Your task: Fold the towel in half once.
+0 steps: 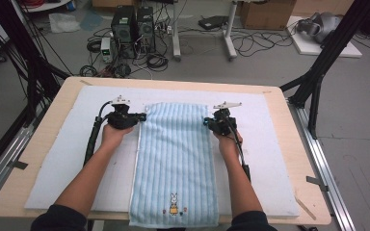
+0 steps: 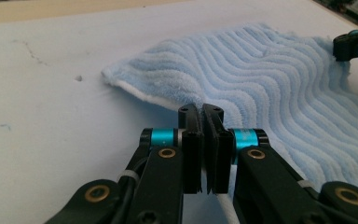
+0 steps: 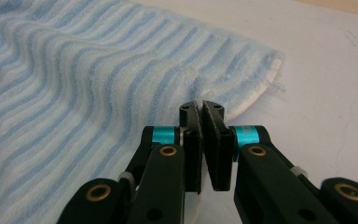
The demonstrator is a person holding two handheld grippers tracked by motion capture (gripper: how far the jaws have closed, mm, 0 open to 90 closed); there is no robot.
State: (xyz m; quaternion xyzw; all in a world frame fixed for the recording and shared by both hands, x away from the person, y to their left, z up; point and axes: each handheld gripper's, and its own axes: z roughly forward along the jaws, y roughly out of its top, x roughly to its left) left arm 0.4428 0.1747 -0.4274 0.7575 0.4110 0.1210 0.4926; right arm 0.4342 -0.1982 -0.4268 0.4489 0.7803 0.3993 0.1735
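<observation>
A long, light blue striped terry towel lay lengthwise on the white padded mat, its far corners pinched by the left gripper and right gripper, one on each long edge.

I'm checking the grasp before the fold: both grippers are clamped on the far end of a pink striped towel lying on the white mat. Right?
Not quite: the towel is light blue, as the high view shows. The rest holds: the left gripper and right gripper are clamped on its far end, and it lies on the white mat.
</observation>
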